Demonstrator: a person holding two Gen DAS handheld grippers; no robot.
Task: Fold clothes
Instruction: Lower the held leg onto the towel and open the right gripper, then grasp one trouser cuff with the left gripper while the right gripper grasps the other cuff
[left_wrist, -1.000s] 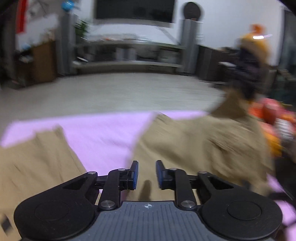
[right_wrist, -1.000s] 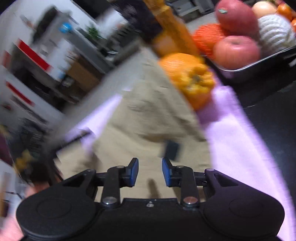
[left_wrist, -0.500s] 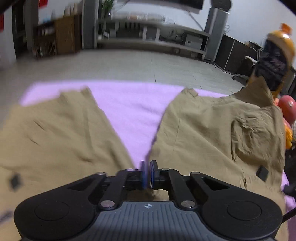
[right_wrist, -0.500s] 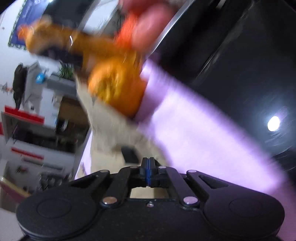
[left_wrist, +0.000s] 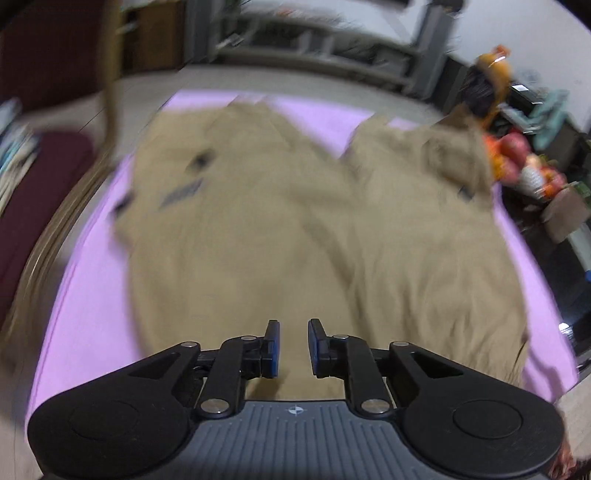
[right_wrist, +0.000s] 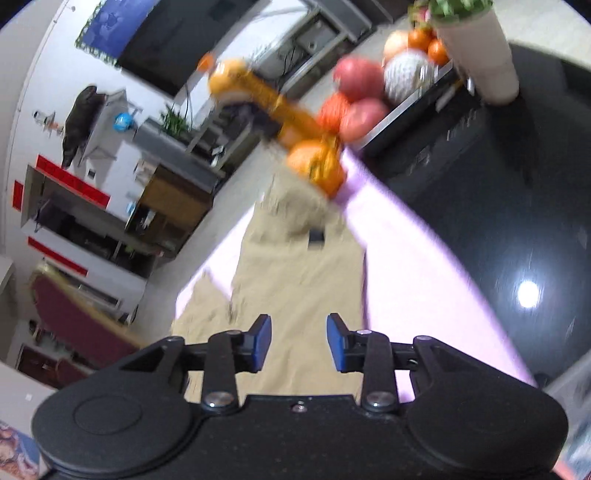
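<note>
A pair of tan cotton trousers (left_wrist: 280, 229) lies spread flat on the lilac cloth (left_wrist: 85, 288) that covers the tabletop, both legs running toward the far edge with a wedge of cloth showing between them. The left gripper (left_wrist: 292, 347) hangs above the near, waist end; its jaws have just been opening and stand slightly apart with nothing between them. The right gripper (right_wrist: 298, 341) hangs over the right leg near the cloth's right edge; its jaws have also just been opening, wider, and are empty too.

The step in hand looks like taking fresh hold for a fold. To do it well, each gripper should come down on the outer seam of one leg, one near the waist and one near the hem, pinch both fabric layers, and carry that leg over onto the other so the edges meet. Keep the right side clear of the orange squash (right_wrist: 317, 168) and steel fruit tray (right_wrist: 402, 110) at the far right corner. The blurred views hide fine creases.
</note>
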